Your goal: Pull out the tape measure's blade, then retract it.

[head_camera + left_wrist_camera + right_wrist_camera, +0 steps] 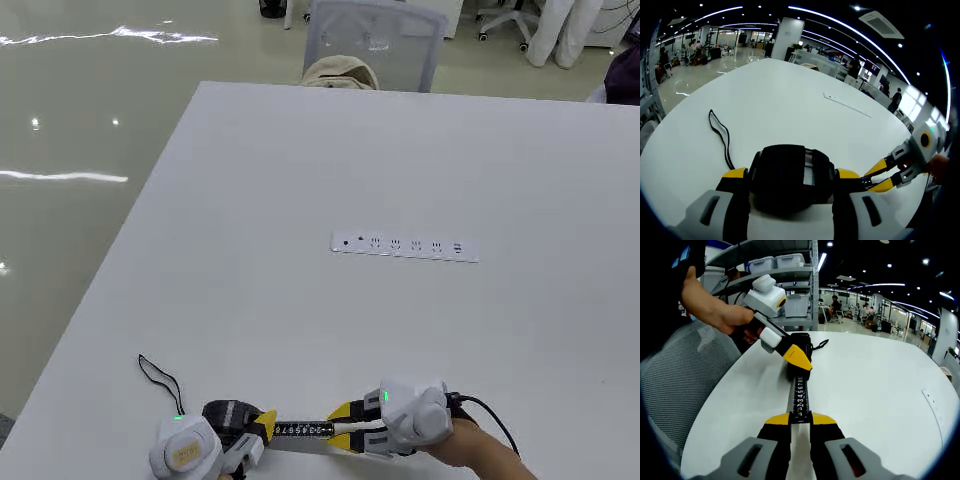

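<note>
"Left gripper first: how is it set, and why?"

"Its jaws are closed on the tape measure's case, with one yellow tip pressed to each flank. The case is thereby pinned at the near edge of the table, so that it is not dragged along when the blade is drawn. The wrist strap is left loose on the tabletop beyond the case, clear of both jaws."

"And what is seen between the two grippers?"

"A short run of blade is stretched out of the case, numbers upward, low over the table. It is kept straight because it is held at both ends."

"Then the right gripper?"

"It is clamped on the blade's free end, the jaws brought together with only the strip between them, and it is aimed squarely back at the case. A pull along the blade's own line is thus allowed, without twist. The power strip is set well apart, further up the table, and is not involved."

"How far along can the task be judged?"

"Only a small length is exposed. Whether it is being drawn out or let back cannot be told. A spring return is to be expected, so the end is best gripped and eased back, not released."
</note>
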`<state>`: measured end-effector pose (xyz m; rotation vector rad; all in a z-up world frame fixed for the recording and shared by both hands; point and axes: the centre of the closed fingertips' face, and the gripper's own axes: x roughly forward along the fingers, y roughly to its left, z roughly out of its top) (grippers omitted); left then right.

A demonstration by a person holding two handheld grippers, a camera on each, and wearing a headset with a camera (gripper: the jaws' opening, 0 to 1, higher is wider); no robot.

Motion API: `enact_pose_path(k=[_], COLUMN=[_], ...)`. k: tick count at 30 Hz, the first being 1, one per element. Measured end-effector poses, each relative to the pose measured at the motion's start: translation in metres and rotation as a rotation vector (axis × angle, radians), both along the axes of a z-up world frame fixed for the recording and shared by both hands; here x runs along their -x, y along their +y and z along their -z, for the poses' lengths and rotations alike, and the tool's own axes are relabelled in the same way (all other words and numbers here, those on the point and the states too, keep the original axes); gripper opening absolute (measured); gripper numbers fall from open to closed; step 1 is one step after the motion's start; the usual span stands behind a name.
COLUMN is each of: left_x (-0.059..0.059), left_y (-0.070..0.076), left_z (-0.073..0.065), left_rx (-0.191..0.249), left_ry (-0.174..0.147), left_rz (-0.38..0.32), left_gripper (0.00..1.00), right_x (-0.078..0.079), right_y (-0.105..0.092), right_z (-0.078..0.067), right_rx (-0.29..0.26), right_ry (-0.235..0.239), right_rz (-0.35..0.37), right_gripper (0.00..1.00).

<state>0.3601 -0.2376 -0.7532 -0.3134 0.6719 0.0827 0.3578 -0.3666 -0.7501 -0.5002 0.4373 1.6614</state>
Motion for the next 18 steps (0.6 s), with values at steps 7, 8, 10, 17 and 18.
enact_pose_path(k=[7,8,10,17,18], left_x=[0.0002,0.0002,-0.0001,0.0,0.0], left_y=[0.0,0.0001,0.0005,0.0007,0.0005], left_z=[-0.0005,-0.0005,0.0004,0.0001,-0.0001], left_rx=[0.008,0.01,0.013,0.016,0.016], left_ry=[0.0,-0.001,0.0,-0.001,-0.001], left_rz=[0.001,0.0,0.002,0.001,0.001], left_gripper=[0.64,0.64,0.64,0.64,0.64], right_x=[0.0007,0.0007,0.001,0.0007,0.001], right_y=[0.0048,0.0053,0.0062,0.0083,0.0086], right_z=[-0.0003,-0.0003,-0.0005,-0.0004,-0.0004], right_rx=[-0.003,-0.004,-0.003,-0.003,-0.003], right_ry=[0.001,0.001,0.001,0.0,0.0], right_rz=[-0.004,-0.004,-0.007,-0.008,-0.008], right_gripper=[0.12,0.12,0.12,0.12,0.12])
